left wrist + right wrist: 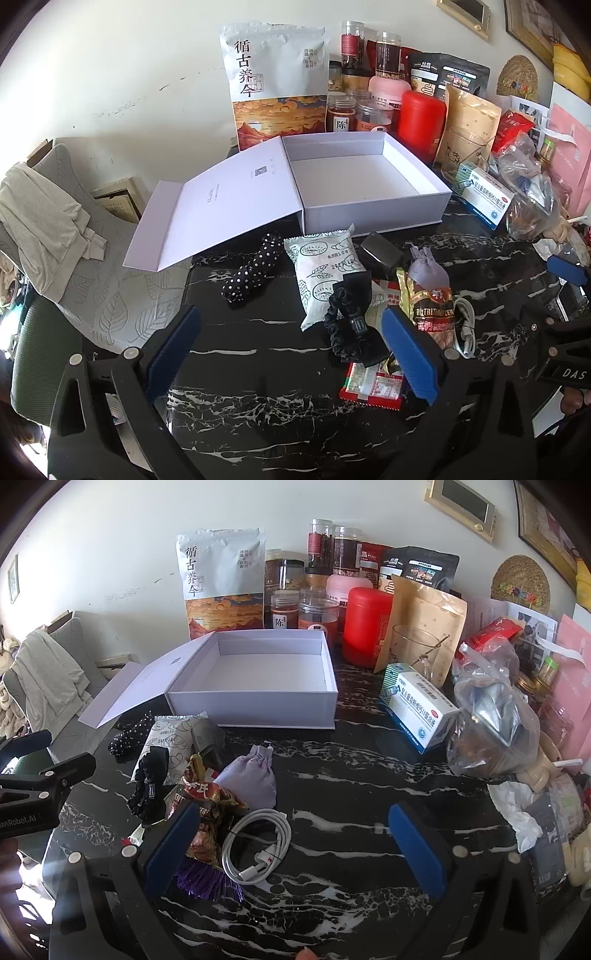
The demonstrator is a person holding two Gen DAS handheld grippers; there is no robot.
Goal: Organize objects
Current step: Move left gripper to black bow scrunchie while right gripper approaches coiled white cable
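Box: white rectangular cardboard gift box [364,184], lid hinged open and folded flat to its left, interior bare white, sits at the back of the black white-veined marble table [266,406]. Same box in the right wrist view [258,679], walls upright, lid hanging past the table edge.

Loose items cluster in front of the box:
- black white-dotted fabric scrunchie [251,271], left of the pile
- white printed snack sachet [321,273], touching the box front wall
- black ruffled scrunchie with bow [347,325], lying on the sachet's lower end
- lilac drawstring cloth pouch [251,779], on the table beside the snack wrappers
- brown-gold foil snack packet [207,812], partly behind the right gripper's left finger
- coiled white charging cable [258,845], just beside the foil packet, between the right gripper's fingers

Left gripper [291,354]: blue-padded fingers spread apart, holding nothing, hovering over the table near the black scrunchie.
Right gripper [291,849]: fingers spread apart, nothing clamped, cable lies between them on the table.

Behind the box: white-orange stand-up pouch [273,81], red cylindrical canister [421,122], blue-white medicine carton [421,709] to the box's right.
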